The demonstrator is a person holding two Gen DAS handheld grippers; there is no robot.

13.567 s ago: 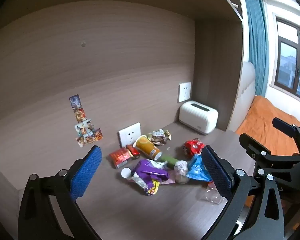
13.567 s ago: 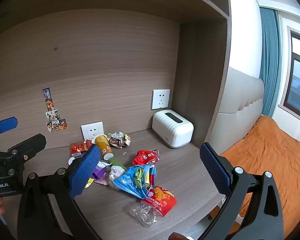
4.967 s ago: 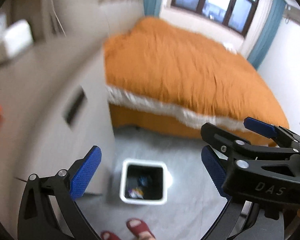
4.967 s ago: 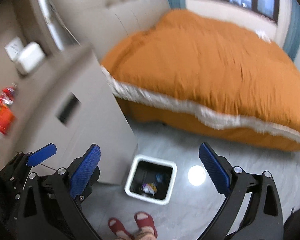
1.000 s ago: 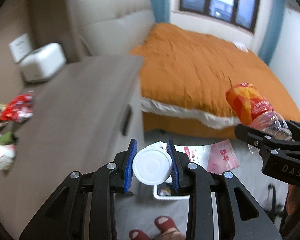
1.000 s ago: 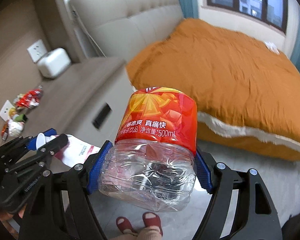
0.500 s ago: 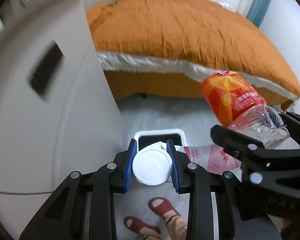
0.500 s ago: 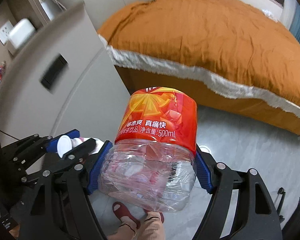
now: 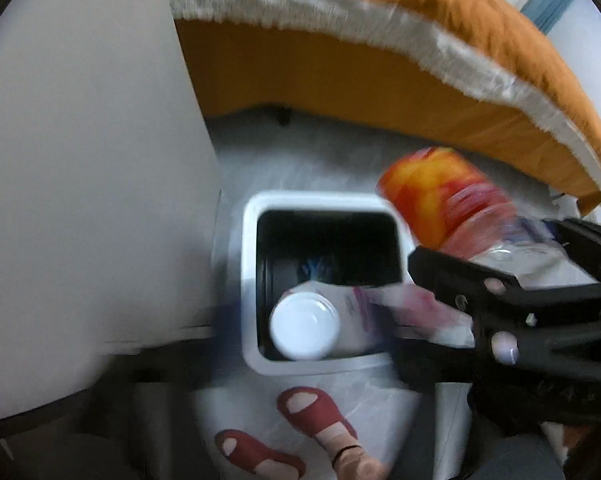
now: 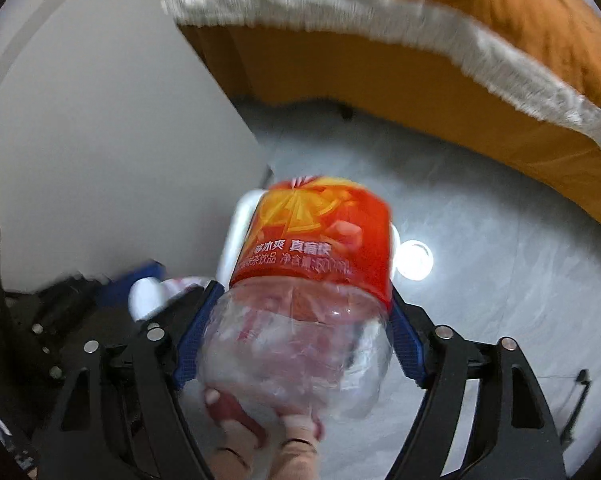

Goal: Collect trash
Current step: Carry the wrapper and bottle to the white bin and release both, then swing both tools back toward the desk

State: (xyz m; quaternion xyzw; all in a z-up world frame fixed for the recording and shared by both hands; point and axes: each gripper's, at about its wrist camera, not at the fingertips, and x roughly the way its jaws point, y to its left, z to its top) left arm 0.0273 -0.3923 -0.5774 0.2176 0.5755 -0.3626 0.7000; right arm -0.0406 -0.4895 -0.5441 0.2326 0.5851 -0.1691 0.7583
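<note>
Right gripper [image 10: 300, 344] clamps a crushed clear bottle [image 10: 312, 280] with orange label; left gripper's state unclear, white-capped pouch [image 9: 304, 326] over bin [image 9: 248, 280].

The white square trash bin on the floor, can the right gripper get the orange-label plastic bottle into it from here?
Probably yes: the white square trash bin gapes open below, the orange-label plastic bottle hangs near its rim.

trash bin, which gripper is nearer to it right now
Left. The left gripper holds the white-capped pouch right over the trash bin opening; the right gripper holds the plastic bottle off its right rim.
</note>
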